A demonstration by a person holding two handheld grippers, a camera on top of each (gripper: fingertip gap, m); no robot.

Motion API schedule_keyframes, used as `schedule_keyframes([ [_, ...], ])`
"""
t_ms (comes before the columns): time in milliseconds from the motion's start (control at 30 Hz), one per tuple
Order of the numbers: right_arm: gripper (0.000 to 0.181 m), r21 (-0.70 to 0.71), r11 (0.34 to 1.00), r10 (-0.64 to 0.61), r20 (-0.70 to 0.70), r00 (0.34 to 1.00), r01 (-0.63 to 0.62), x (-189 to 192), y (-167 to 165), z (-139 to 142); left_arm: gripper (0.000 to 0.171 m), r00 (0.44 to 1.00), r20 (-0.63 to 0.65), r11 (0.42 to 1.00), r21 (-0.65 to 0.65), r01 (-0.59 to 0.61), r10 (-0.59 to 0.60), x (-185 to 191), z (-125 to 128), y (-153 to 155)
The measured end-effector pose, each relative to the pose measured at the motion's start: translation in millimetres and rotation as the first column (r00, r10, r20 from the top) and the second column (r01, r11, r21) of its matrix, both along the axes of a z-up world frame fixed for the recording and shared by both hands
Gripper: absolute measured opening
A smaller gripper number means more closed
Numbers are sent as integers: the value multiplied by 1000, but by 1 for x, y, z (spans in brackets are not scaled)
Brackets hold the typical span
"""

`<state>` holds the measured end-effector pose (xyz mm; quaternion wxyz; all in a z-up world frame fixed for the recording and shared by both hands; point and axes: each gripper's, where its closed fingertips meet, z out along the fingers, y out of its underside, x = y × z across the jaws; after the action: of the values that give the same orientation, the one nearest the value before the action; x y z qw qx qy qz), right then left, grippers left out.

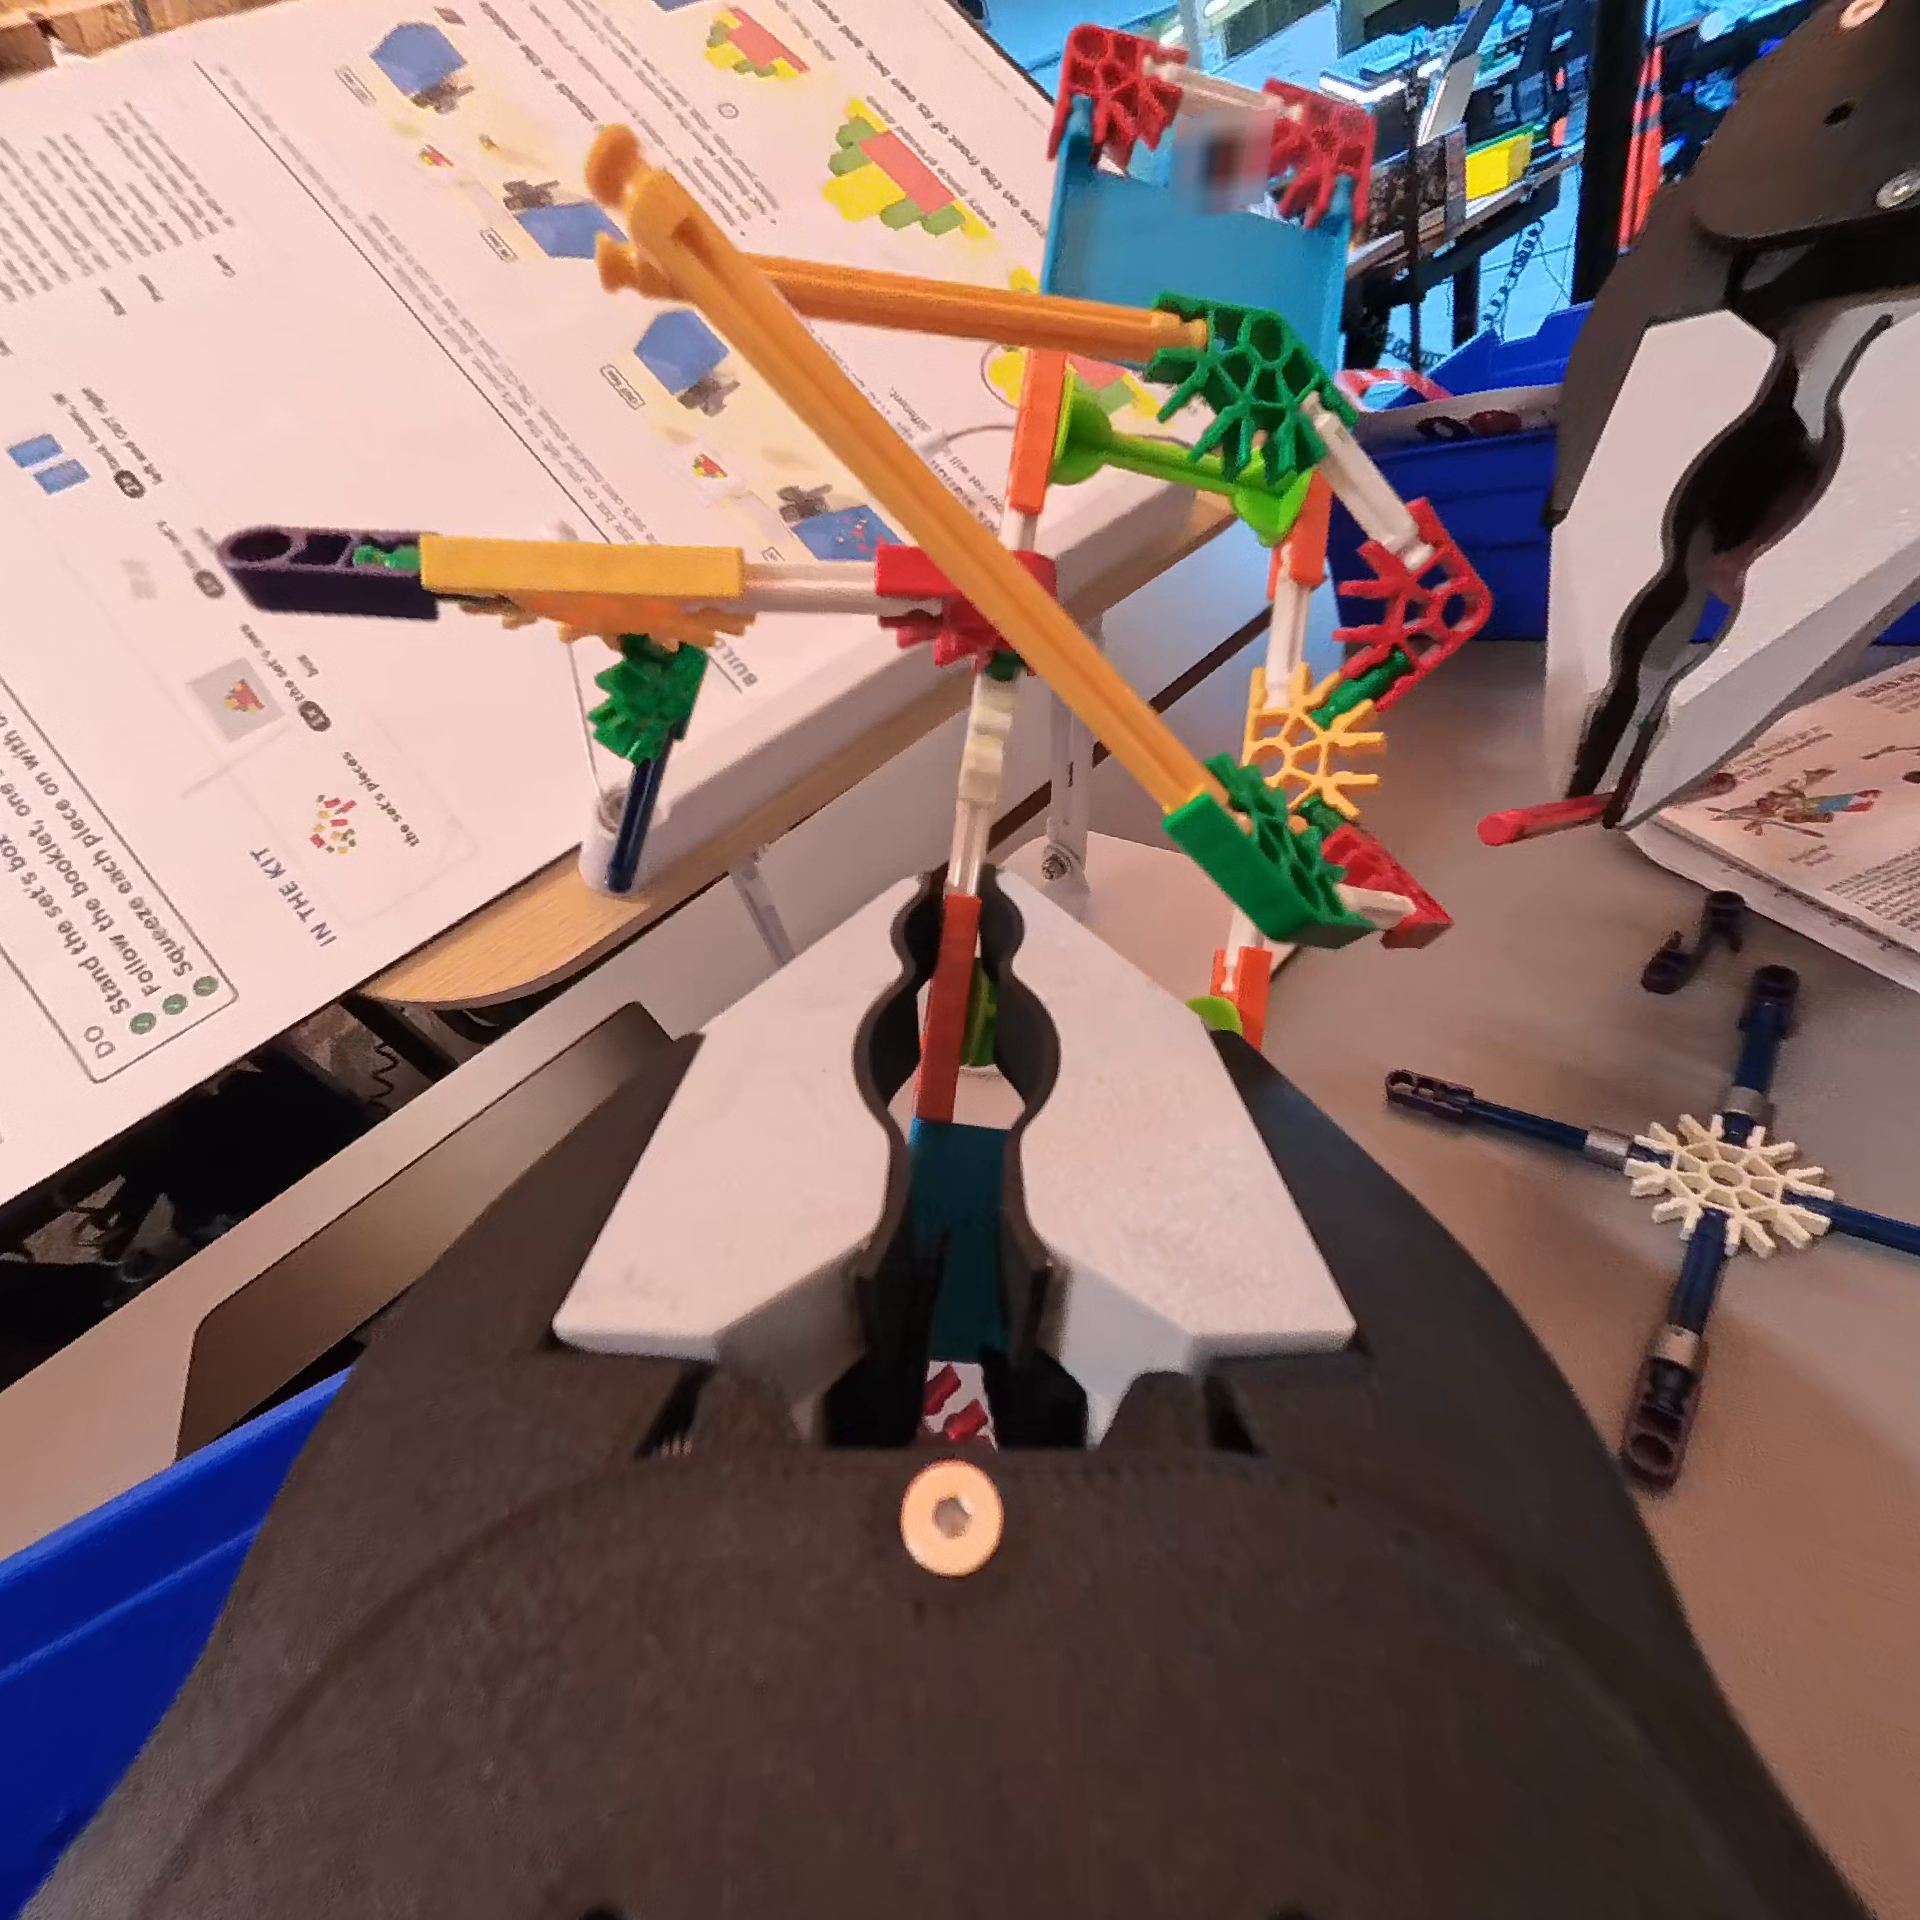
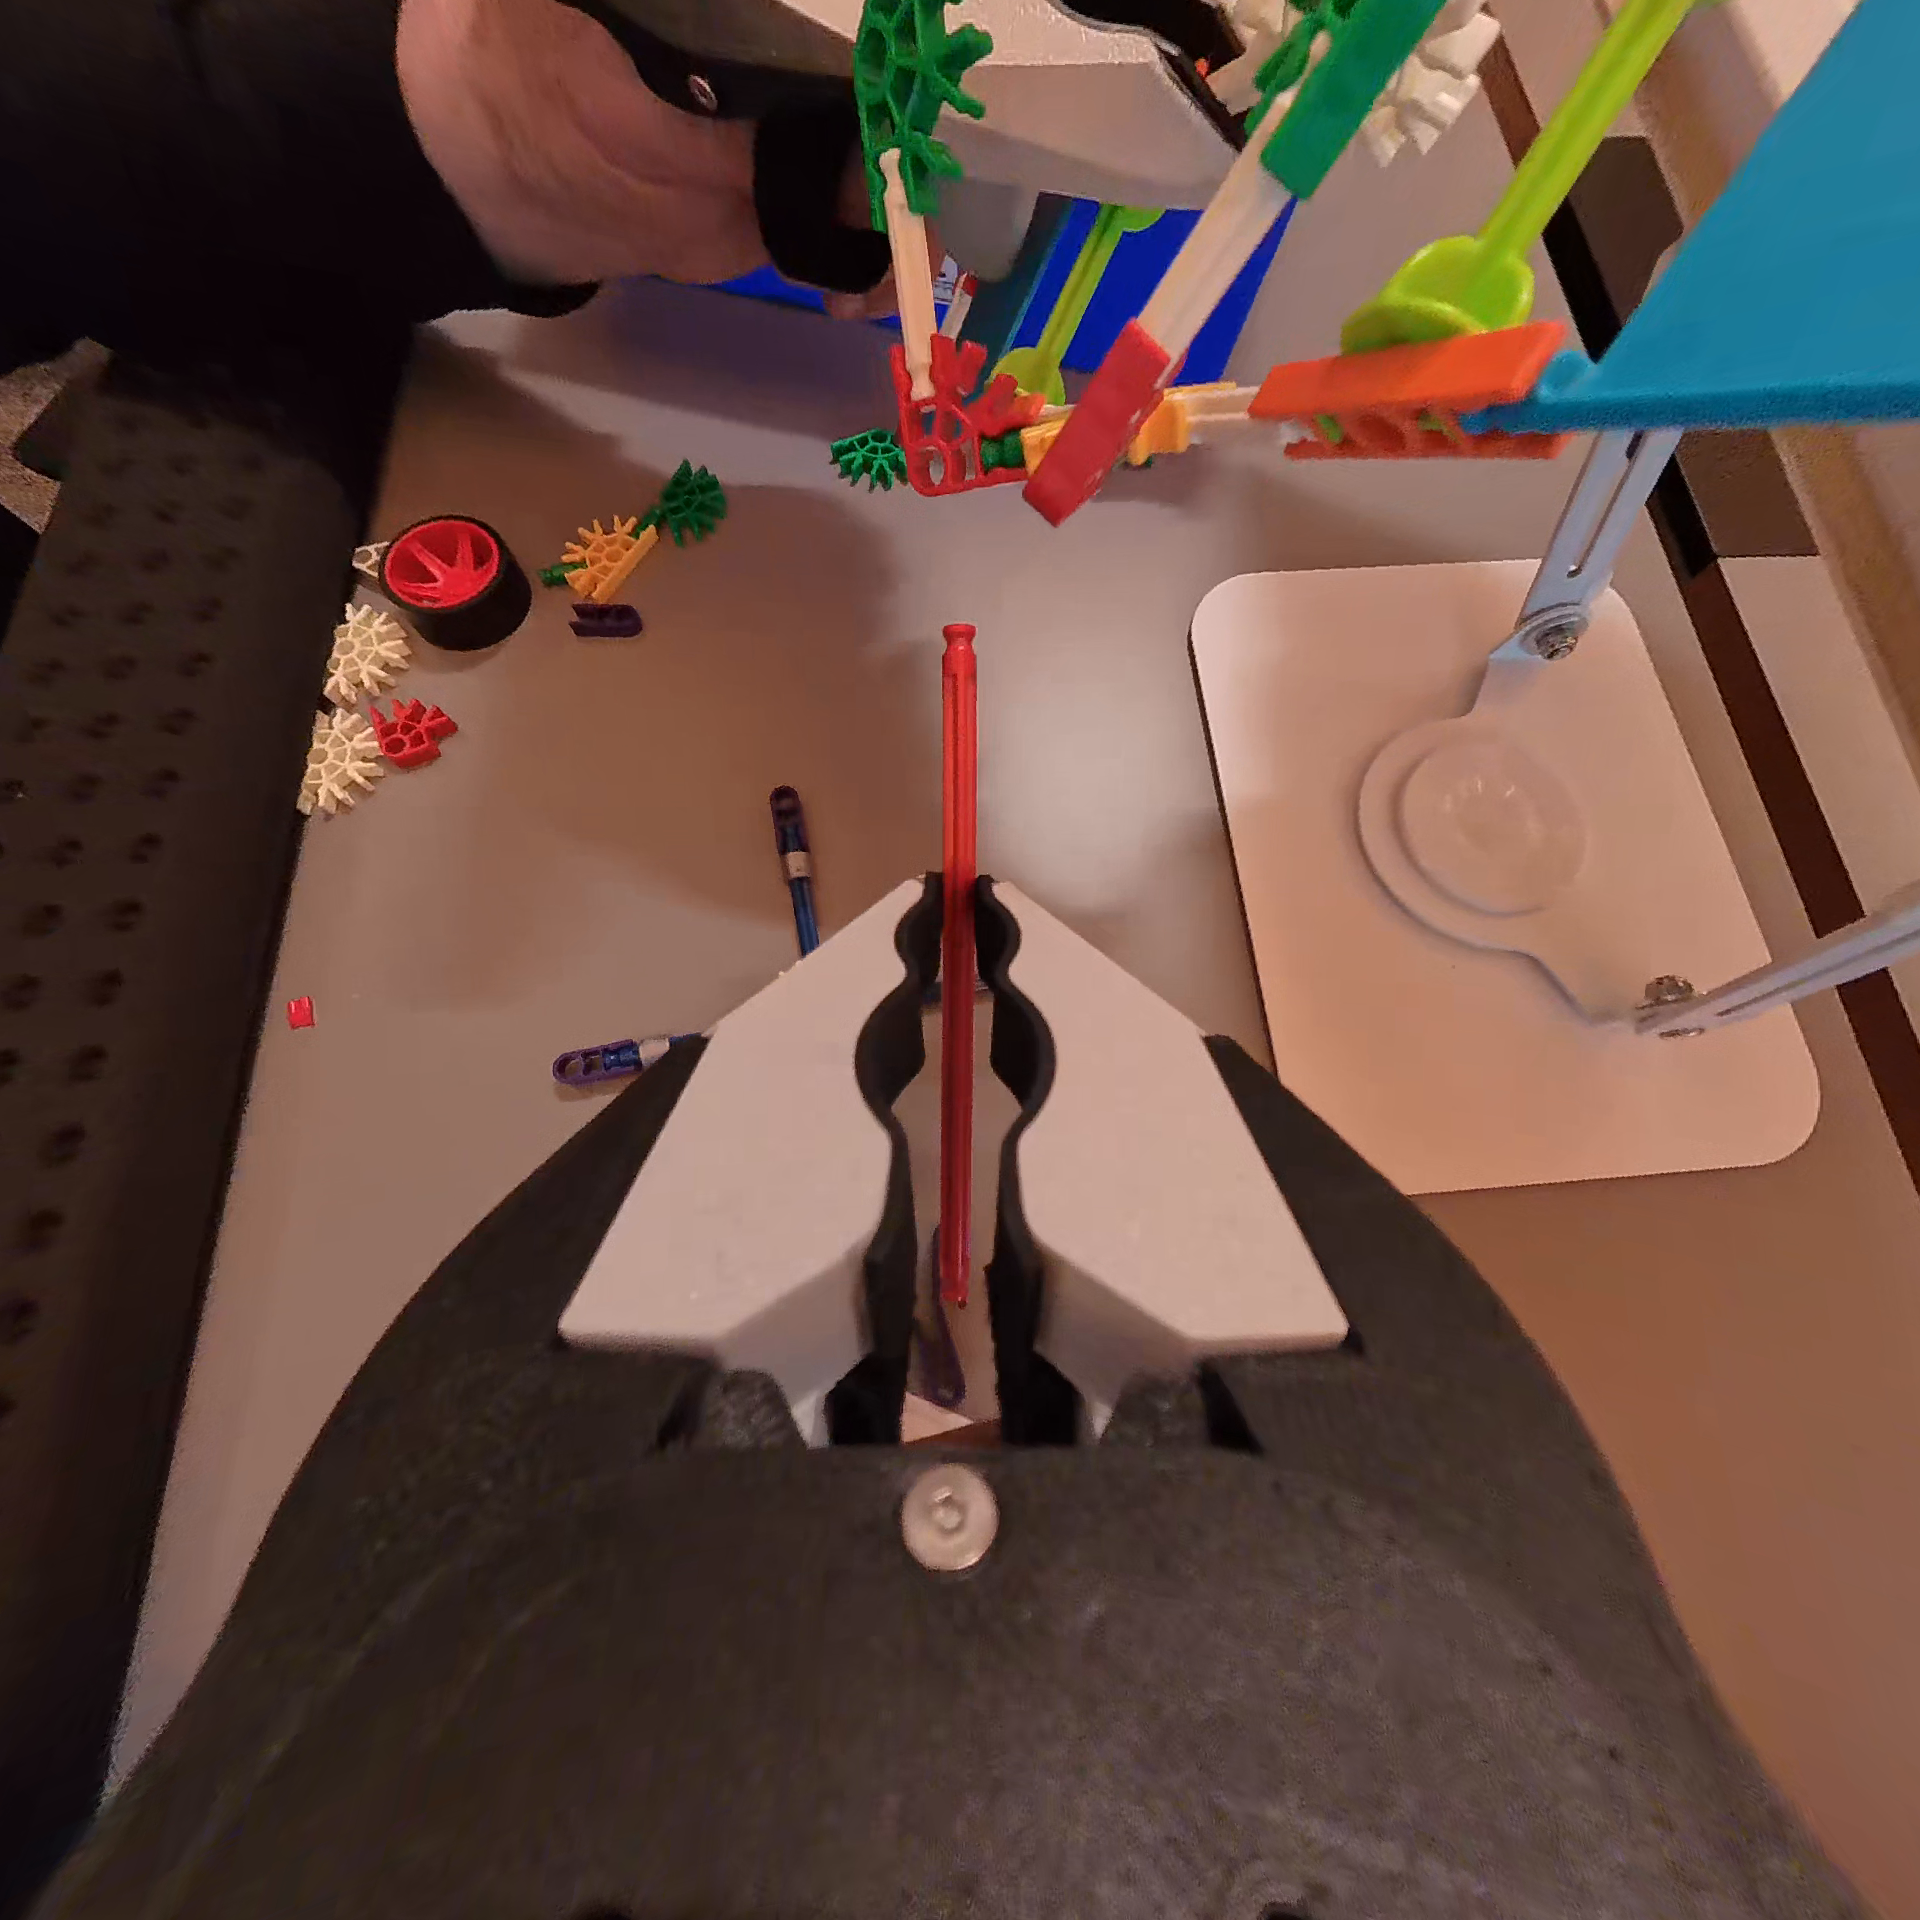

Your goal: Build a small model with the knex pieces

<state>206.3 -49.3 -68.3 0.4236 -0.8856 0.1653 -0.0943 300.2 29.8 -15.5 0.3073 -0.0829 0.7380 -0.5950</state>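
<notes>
My left gripper (image 1: 961, 894) is shut on an orange-red piece at the bottom of a multicoloured rod-and-connector model (image 1: 935, 499) and holds it above the table. The model has long yellow rods, green, red and yellow connectors and a blue panel (image 1: 1184, 249). My right gripper (image 2: 958, 883) is shut on a thin red rod (image 2: 957, 790) that points forward over the table. In the left wrist view the right gripper (image 1: 1610, 810) is to the right of the model, apart from it, with the rod's tip (image 1: 1538, 826) sticking out. In the right wrist view the model (image 2: 1101, 426) hangs ahead and above.
A printed instruction sheet (image 1: 312, 416) leans on a stand with a white base (image 2: 1455, 1091). Loose parts lie on the table: a white snowflake connector with blue rods (image 1: 1725, 1184), a red-and-black wheel (image 2: 452, 582), small connectors (image 2: 366, 649). A blue bin (image 1: 1455, 488) stands behind, and a person's hand (image 2: 582, 145) is top left. Left tips to right tips: about 15 cm.
</notes>
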Motion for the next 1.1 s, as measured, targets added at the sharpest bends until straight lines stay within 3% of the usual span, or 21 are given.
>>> schedule_keyframes([
  [667,3,96,991,-88,-3,996,88,14,28,18,5,989,85,991,-59,-119,124,7,12,8],
  [1100,3,156,974,-174,51,983,164,33,17,27,4,994,60,989,-115,-89,96,3,19,9],
])
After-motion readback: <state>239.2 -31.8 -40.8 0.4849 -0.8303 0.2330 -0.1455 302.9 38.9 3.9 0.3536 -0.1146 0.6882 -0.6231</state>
